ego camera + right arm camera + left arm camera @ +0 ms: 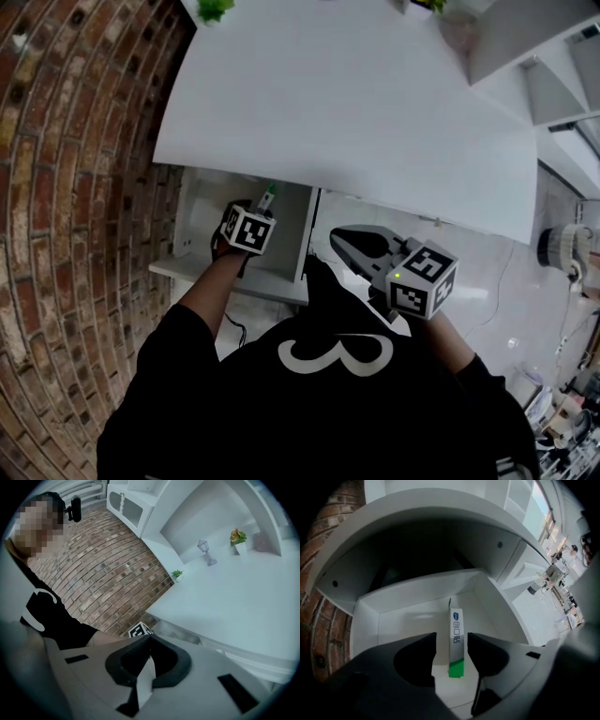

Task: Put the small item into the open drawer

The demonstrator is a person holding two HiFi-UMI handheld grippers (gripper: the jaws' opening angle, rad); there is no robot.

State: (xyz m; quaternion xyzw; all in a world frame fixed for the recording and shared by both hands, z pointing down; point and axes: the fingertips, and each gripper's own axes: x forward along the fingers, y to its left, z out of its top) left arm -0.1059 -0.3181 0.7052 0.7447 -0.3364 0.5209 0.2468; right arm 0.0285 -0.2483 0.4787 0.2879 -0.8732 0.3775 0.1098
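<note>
The small item [457, 639] is a slim white packet with a green end. It lies lengthwise inside the open white drawer [412, 597], between the jaws of my left gripper [452, 635]. Those jaws stand open, with a gap on each side of the packet. From the head view, the left gripper [255, 208] reaches down into the drawer [234, 274] under the tabletop, and the packet's green tip [269, 195] shows just past it. My right gripper [339, 242] hangs to the right of the drawer, shut and empty, its tips touching in its own view [150, 638].
A white tabletop [356, 103] overhangs the drawer. A brick wall [66, 187] runs along the left. On the table stand a small lamp [206, 550], a potted flower [238, 538] and a small green plant [177, 573]. White shelves [553, 75] rise at the right.
</note>
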